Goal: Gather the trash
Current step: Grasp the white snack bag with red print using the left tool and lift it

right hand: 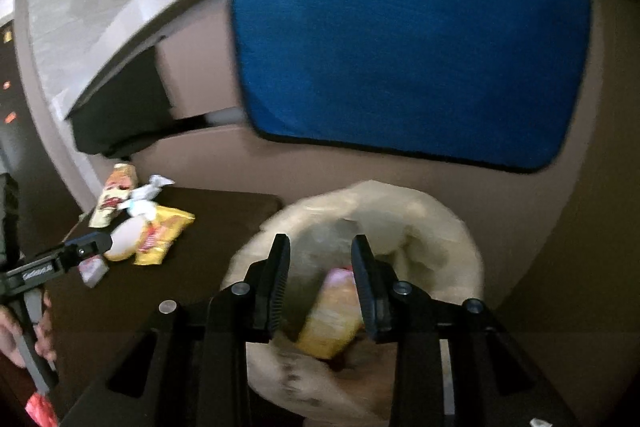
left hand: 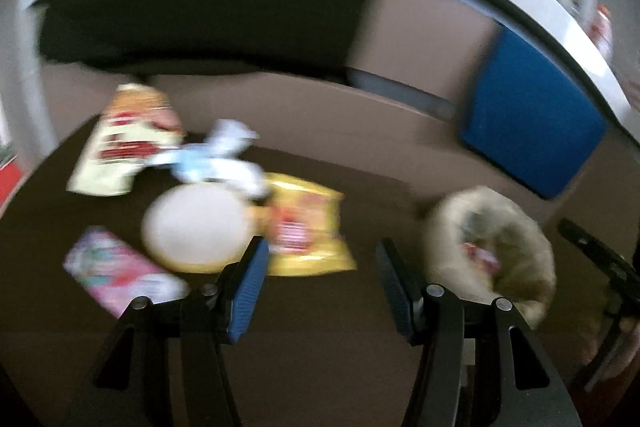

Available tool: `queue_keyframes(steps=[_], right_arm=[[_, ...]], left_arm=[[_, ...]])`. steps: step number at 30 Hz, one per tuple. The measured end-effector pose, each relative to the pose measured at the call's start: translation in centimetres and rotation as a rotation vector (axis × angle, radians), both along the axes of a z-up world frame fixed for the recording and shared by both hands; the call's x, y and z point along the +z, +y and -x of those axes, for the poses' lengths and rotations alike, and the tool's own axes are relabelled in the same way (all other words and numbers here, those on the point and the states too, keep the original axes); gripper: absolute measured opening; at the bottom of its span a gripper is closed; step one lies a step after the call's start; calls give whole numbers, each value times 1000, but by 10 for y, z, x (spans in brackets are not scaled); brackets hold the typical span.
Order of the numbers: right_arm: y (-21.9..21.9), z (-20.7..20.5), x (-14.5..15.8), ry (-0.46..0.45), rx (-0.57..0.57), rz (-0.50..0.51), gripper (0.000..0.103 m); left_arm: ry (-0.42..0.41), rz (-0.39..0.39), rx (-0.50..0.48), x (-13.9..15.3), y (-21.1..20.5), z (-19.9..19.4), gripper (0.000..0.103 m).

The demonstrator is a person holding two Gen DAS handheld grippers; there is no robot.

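Now, left wrist view: left gripper (left hand: 320,263) jaws apart, empty, above dark table (left hand: 312,347); wrappers just beyond, yellow packet (left hand: 308,227) nearest, bag (left hand: 492,255) right.
Right wrist view: right gripper (right hand: 320,279) parted over bag mouth, packet (right hand: 332,323) apparently dropped inside.
Next, probably: left closes on yellow packet.

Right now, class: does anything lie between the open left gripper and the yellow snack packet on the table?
Nothing visible does. The left gripper is open and empty, and only bare dark table separates it from the yellow snack packet. A white round lid lies beside the packet, overlapping its left edge.
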State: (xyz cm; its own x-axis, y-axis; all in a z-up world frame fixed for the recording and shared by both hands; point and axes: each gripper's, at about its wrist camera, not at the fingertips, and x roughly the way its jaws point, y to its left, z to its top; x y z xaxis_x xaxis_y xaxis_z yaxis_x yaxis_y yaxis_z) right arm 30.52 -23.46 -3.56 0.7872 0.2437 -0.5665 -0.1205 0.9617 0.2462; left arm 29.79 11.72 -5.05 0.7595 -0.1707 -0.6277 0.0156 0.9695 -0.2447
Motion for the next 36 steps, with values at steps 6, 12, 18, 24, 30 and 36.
queue_keyframes(steps=[6,12,18,24,30,36], right_arm=[[66,-14,10,-51,106,-34,31],[123,-39,1,-18,184,-44,31],[160,-59,-18,37,233,28,30],[165,-77,-41,100,214,76,30],[170,-87,-52,132,220,80,30],[174,-82,-56,140,239,56,30]], left_arm=[[-18,142,66,-4,117,-19,57],[5,183,101,-15,199,-73,57],[65,398,107,-43,266,-134,57],[135,552,104,-78,296,-165,57],[159,538,-9,-74,259,-163,57],[180,388,-60,-56,198,-145,42]])
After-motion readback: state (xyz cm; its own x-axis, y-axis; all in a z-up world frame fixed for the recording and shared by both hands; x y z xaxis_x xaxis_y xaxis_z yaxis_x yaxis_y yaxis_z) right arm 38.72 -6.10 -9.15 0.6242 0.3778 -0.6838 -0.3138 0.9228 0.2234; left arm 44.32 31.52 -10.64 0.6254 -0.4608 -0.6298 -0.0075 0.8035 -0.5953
